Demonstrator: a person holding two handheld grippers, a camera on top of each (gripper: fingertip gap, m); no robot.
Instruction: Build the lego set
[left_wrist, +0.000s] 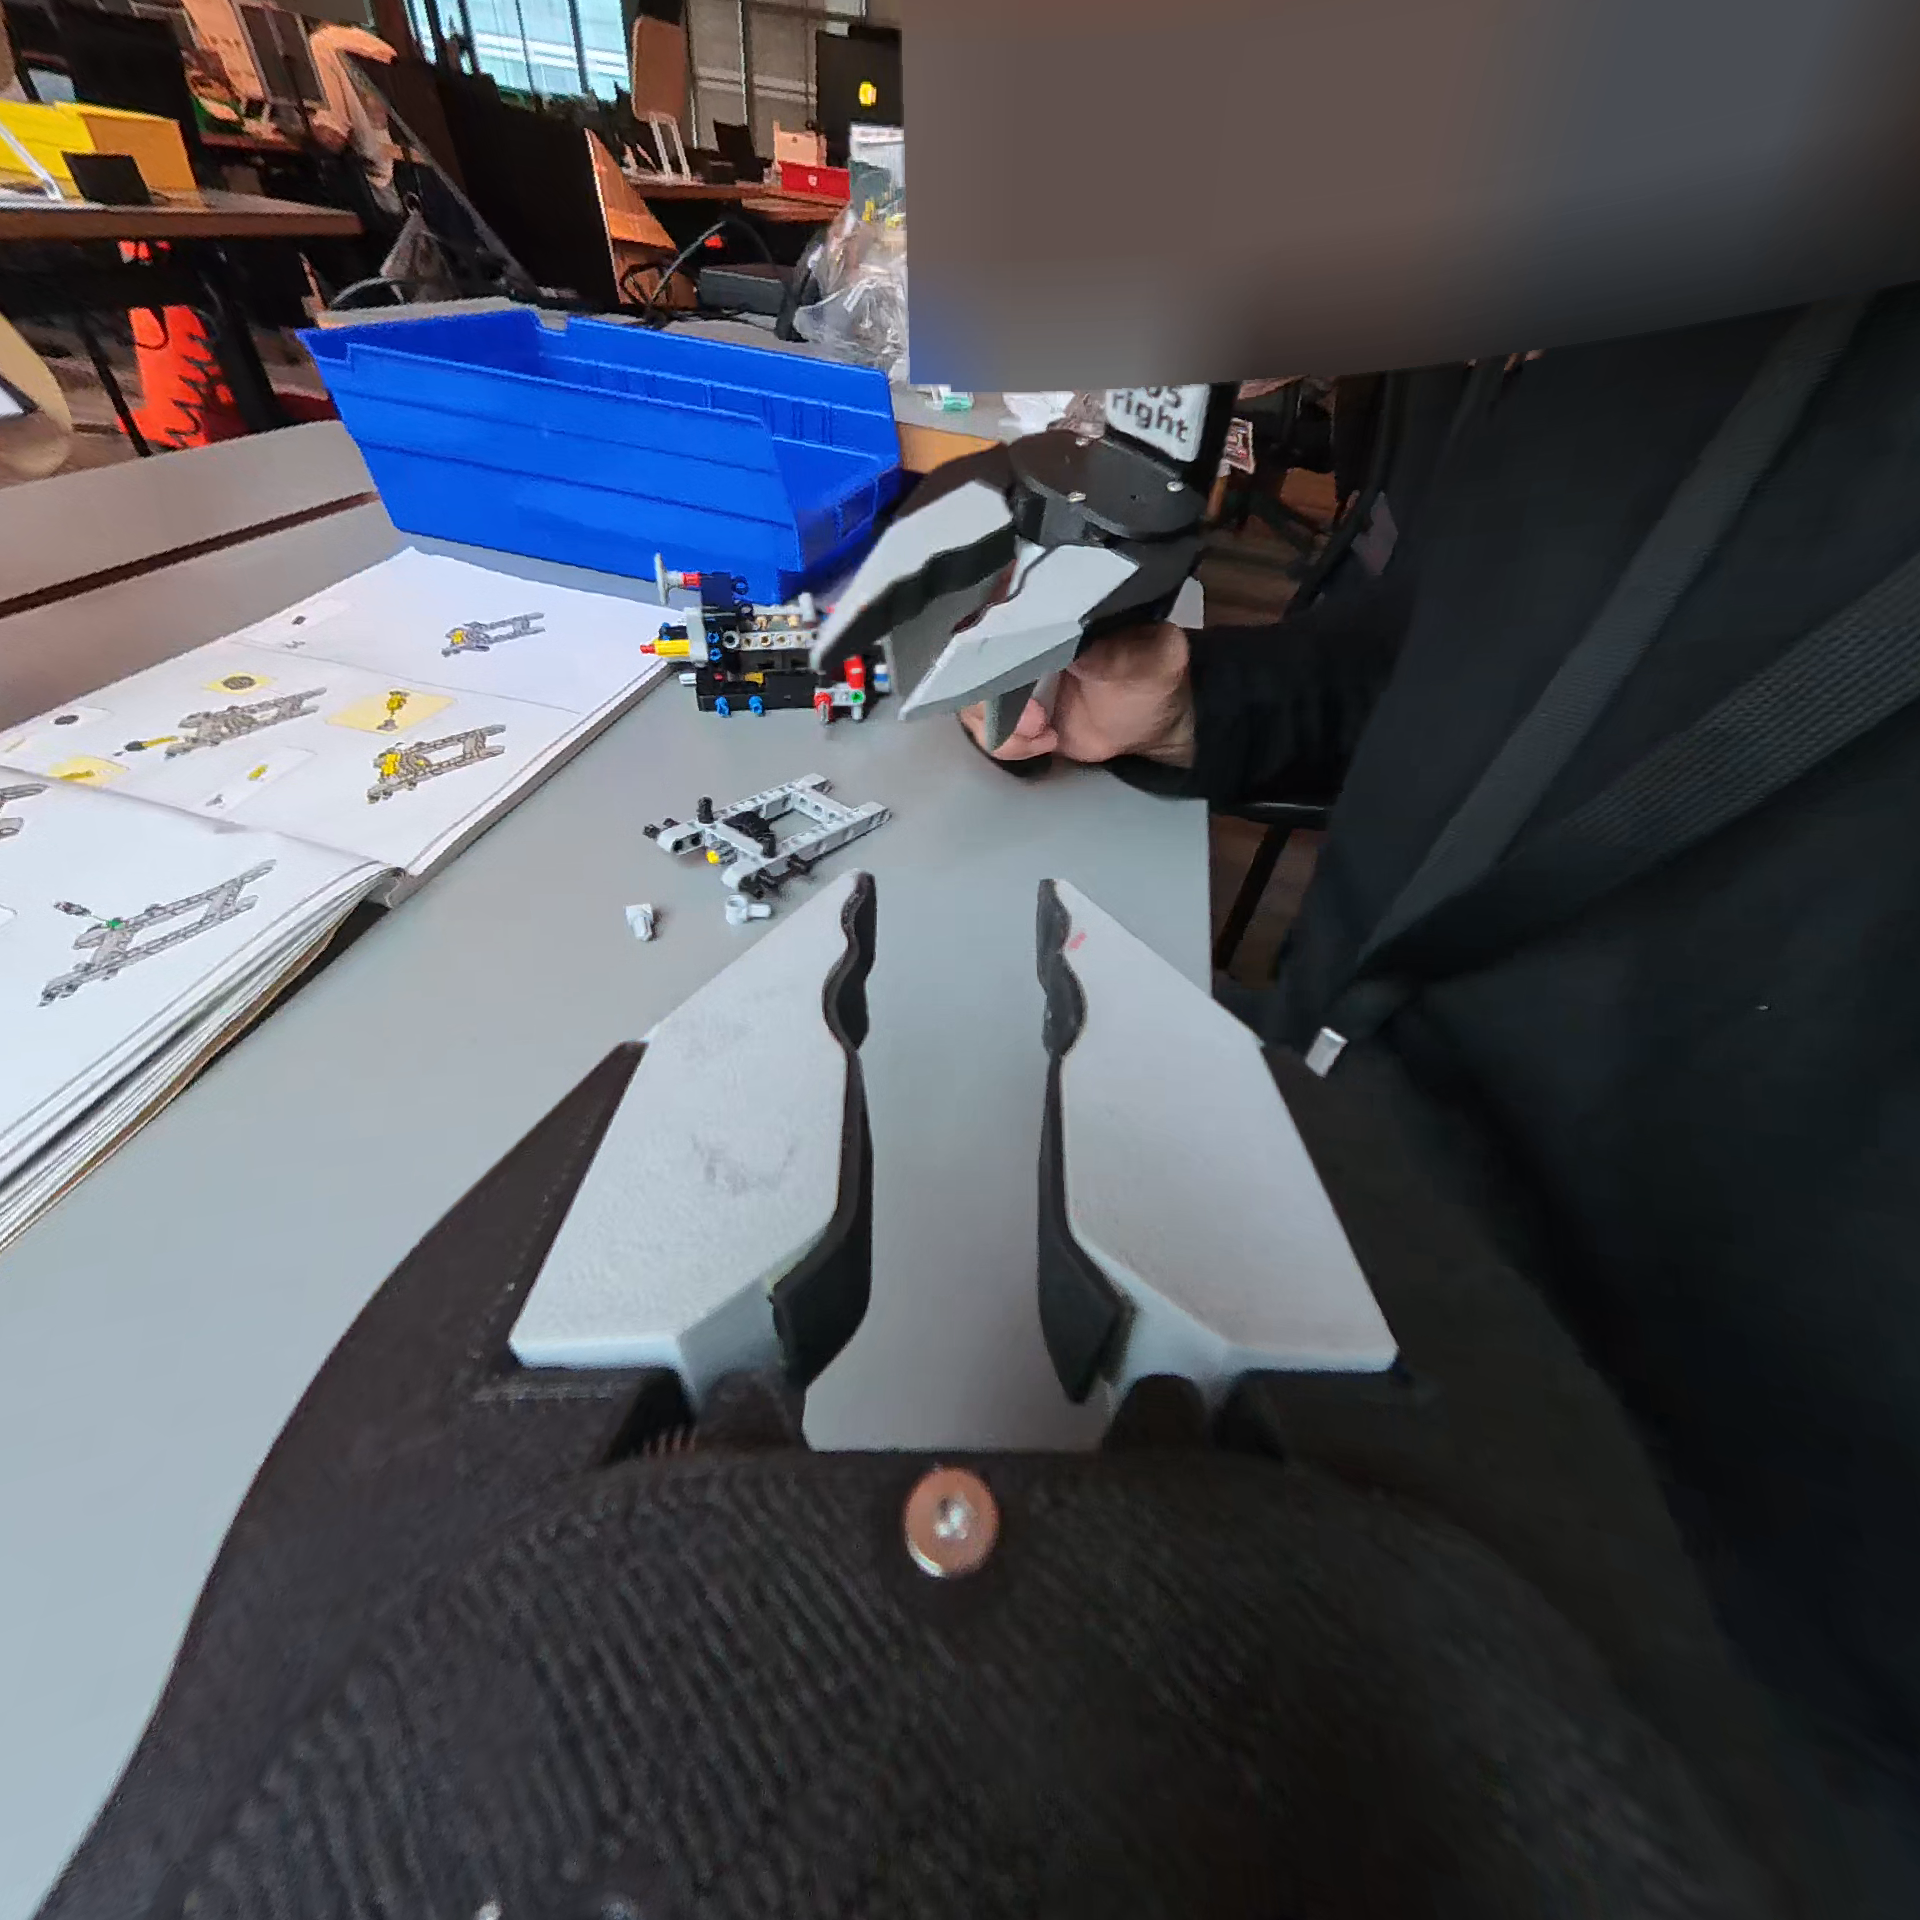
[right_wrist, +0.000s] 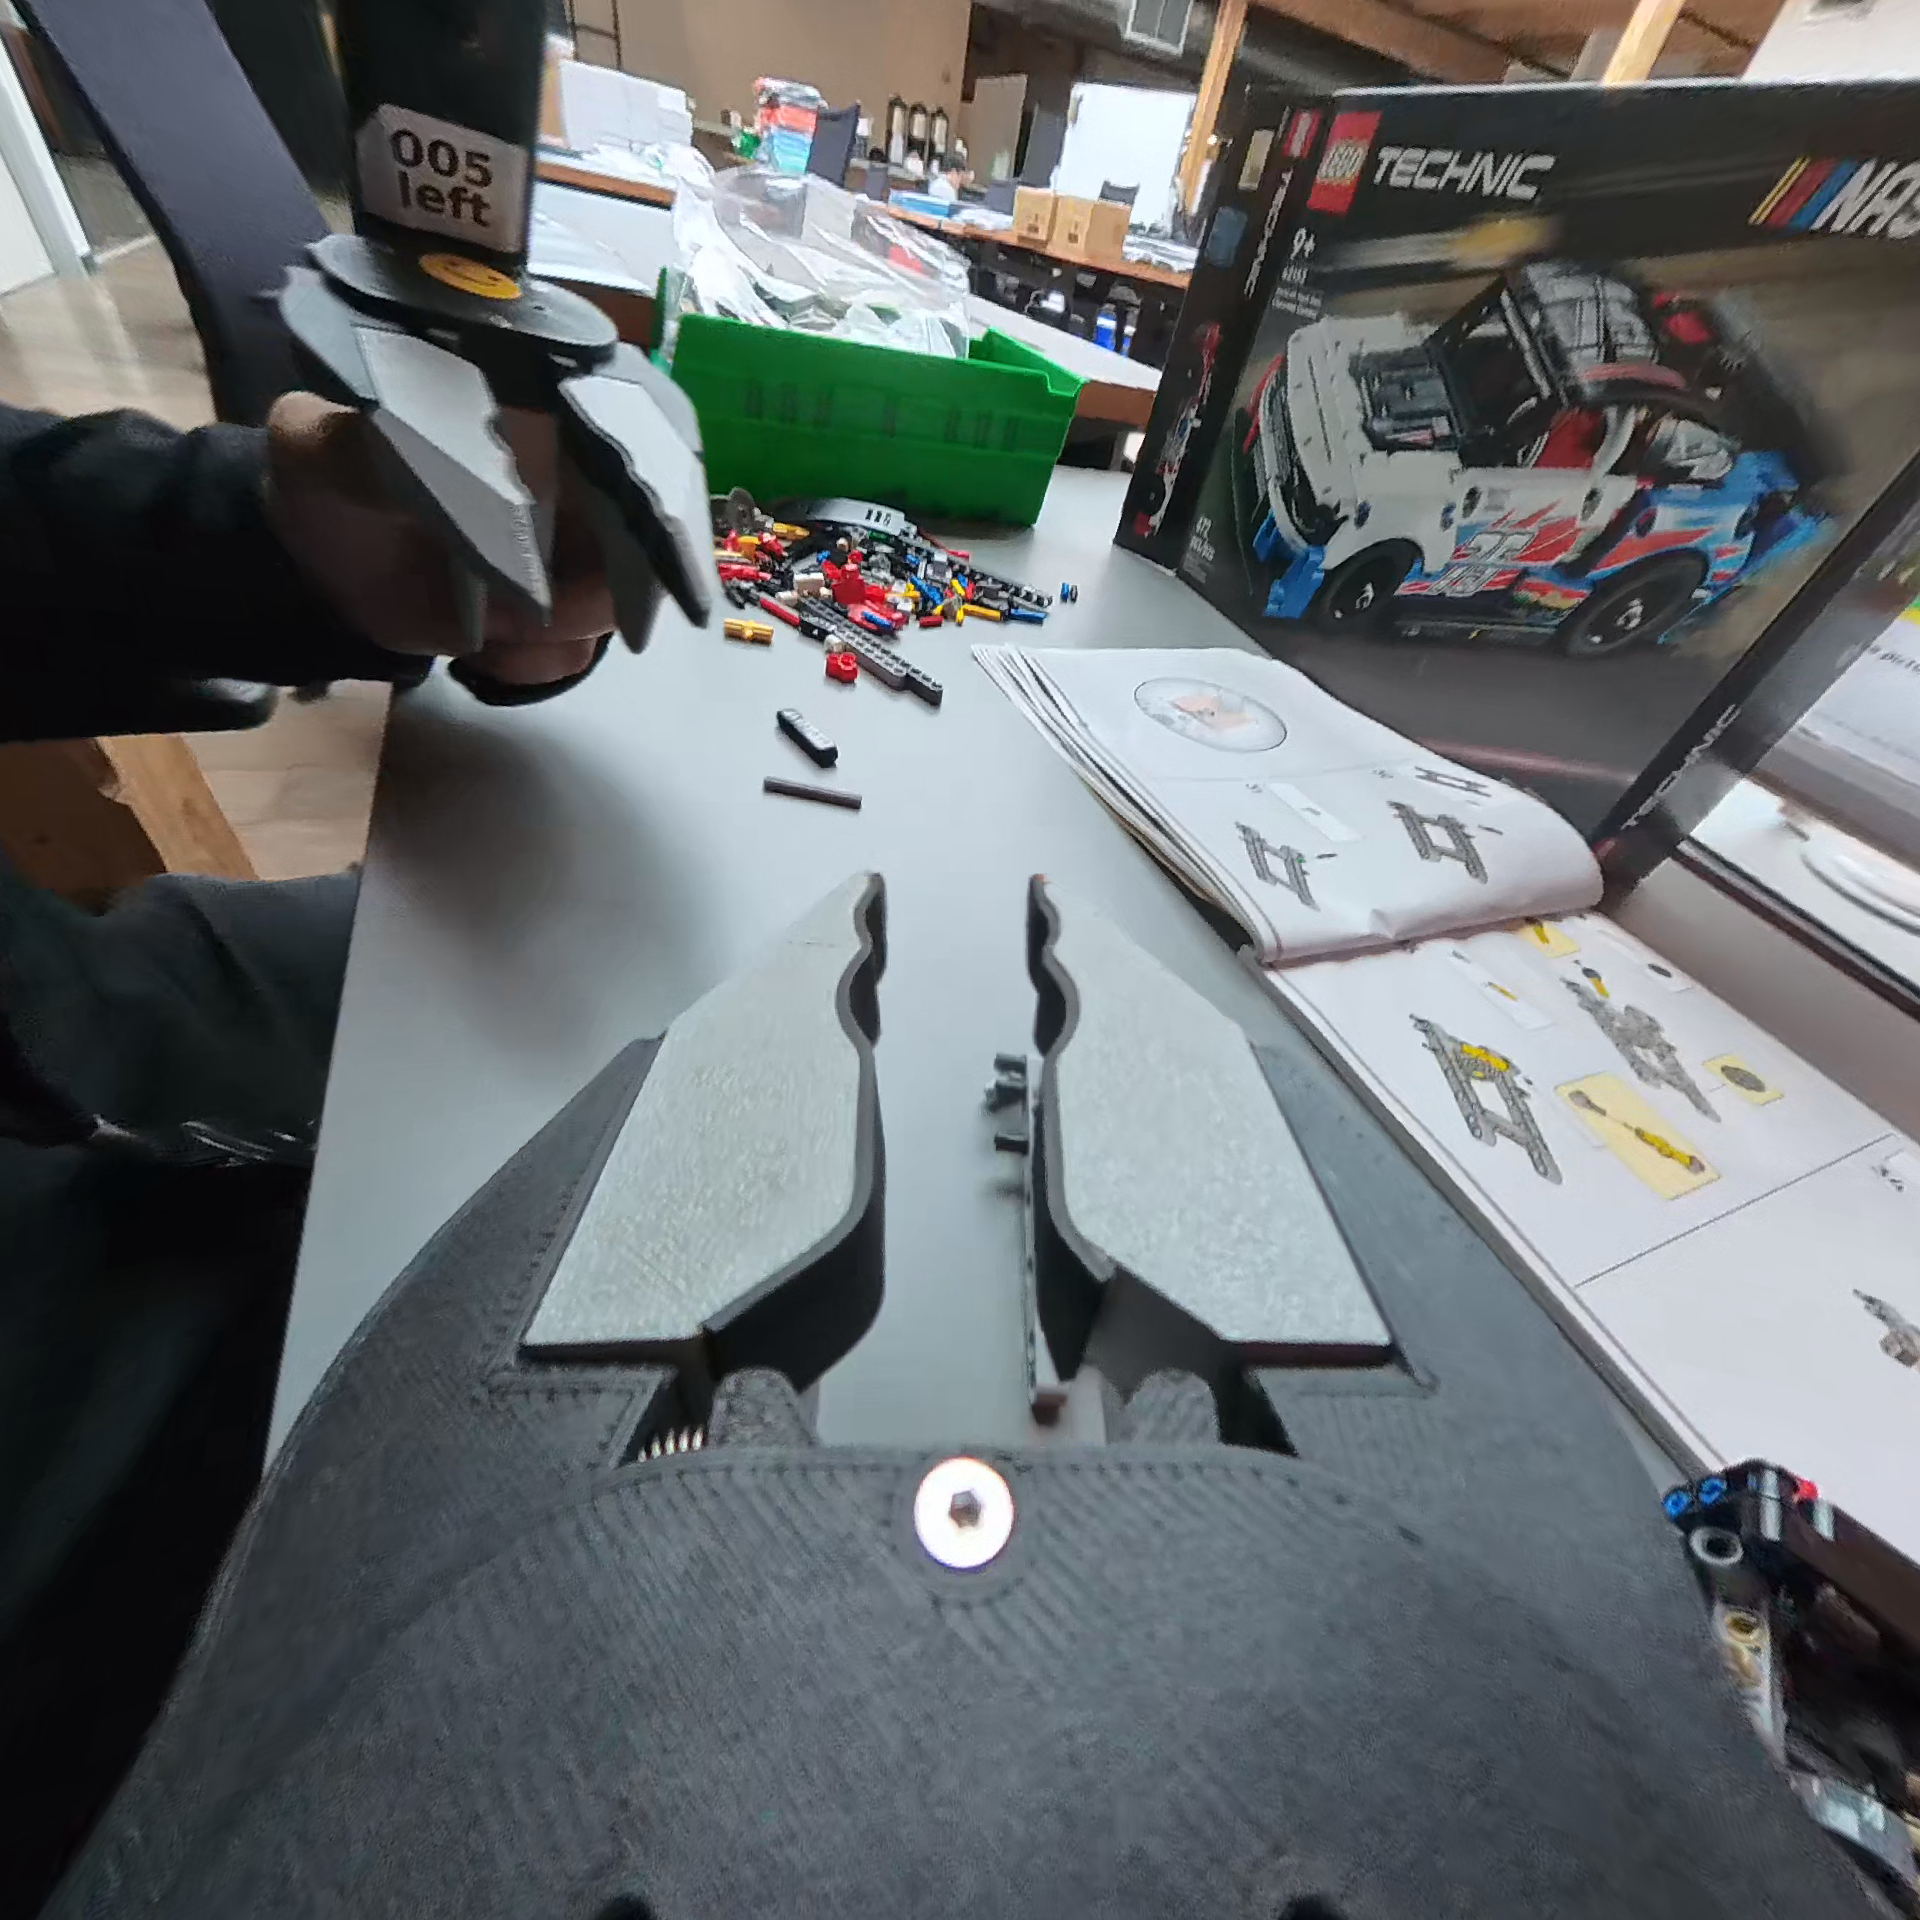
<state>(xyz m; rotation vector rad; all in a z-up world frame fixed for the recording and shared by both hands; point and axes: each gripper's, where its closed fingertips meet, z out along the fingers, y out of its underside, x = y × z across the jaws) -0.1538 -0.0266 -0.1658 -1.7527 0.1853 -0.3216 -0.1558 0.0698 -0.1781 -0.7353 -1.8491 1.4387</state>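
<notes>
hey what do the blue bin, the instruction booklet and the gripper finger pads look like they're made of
Blue bin: looks like moulded hard plastic, slightly glossy, with ribbed walls and soft highlights.
Instruction booklet: paper, matte white, its stacked page edges showing and the pages curving at the spine.
Left gripper pads: probably rubber or foam, dull black with a wavy edge, set on grey finger plates; the exact material can't be told.

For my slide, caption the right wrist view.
Open right gripper above grey table, facing loose Lego pieces, open instruction booklet alongside.
</notes>
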